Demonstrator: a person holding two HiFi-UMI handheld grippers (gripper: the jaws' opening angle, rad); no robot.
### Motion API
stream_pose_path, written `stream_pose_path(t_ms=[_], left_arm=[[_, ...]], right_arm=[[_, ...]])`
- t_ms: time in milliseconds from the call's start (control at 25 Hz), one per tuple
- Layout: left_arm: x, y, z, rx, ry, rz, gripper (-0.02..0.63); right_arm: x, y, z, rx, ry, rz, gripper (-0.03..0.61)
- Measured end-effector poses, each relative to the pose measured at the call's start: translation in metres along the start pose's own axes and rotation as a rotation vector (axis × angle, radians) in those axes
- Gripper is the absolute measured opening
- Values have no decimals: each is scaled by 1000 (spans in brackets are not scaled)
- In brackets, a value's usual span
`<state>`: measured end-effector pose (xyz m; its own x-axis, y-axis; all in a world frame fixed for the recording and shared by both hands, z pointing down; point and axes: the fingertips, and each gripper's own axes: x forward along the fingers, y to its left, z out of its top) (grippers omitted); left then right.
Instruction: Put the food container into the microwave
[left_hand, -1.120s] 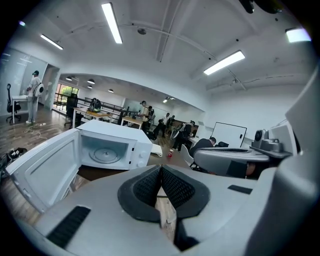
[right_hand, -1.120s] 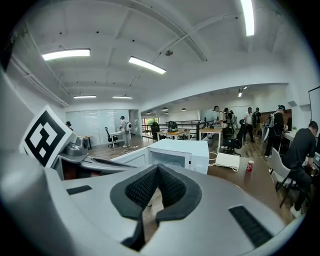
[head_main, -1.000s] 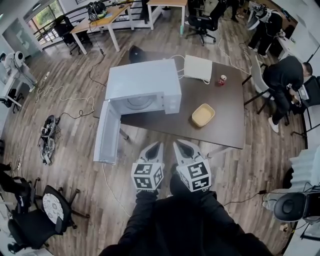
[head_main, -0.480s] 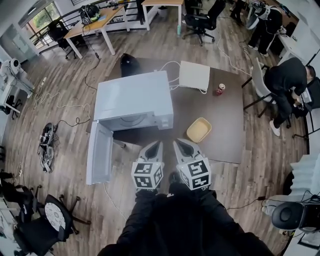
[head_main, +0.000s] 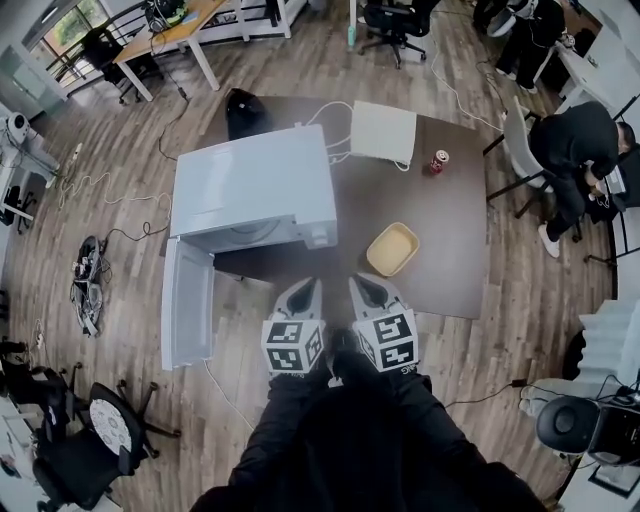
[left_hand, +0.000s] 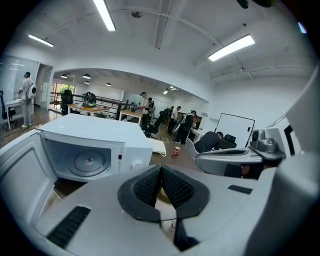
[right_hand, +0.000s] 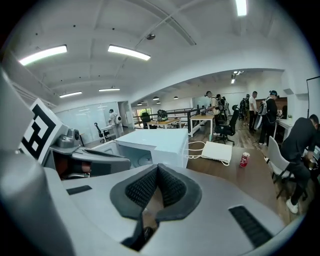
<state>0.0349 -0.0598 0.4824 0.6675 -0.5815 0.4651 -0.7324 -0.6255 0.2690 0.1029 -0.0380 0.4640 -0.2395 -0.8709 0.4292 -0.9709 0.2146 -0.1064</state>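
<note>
The task is judged to be at its approach step: nothing has been picked up. The food container (head_main: 392, 248), a shallow yellow tray, is seen in the head view lying on the desk (head_main: 450, 255), just right of the microwave (head_main: 250, 185) and close to the desk's near edge. The microwave door (head_main: 187, 315) is swung fully open toward the near left, so the opening is taken to be ready.

The left gripper (head_main: 305, 291) and right gripper (head_main: 364, 289) are held side by side at the near edge of the desk, apart from the container. In each gripper view the ribbed jaws are pressed together at their tips with nothing between them.

For the next move, one pair of jaws would need to be spread and brought down over the container's rim. The right gripper appears the nearer. The tray would then need to be kept level and carried left into the opening.

The container's position is given clearly only by the head view; in both gripper views it is largely masked by the gripper bodies. The microwave's inside and its round turntable (left_hand: 88, 161) are shown plainly by the left gripper view but are mostly hidden under the top panel in the head view. The closed state of the jaws is confirmed only by the gripper views.
</note>
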Motion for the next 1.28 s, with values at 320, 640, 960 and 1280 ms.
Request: stream_pose_path(t_ms=[320, 640, 960, 1280], left_arm=[[30, 15, -38, -5, 90, -9, 34], [73, 18, -66, -2, 191, -43, 34], [124, 20, -113, -12, 312, -79, 34], [166, 22, -151, -23, 407, -103, 34]], right_arm=[[17, -38, -55, 48, 105, -72, 23], [38, -76, -102, 51, 229, -127, 23], [65, -112, -160, 57, 347, -127, 25], [93, -134, -201, 63, 430, -92, 26]])
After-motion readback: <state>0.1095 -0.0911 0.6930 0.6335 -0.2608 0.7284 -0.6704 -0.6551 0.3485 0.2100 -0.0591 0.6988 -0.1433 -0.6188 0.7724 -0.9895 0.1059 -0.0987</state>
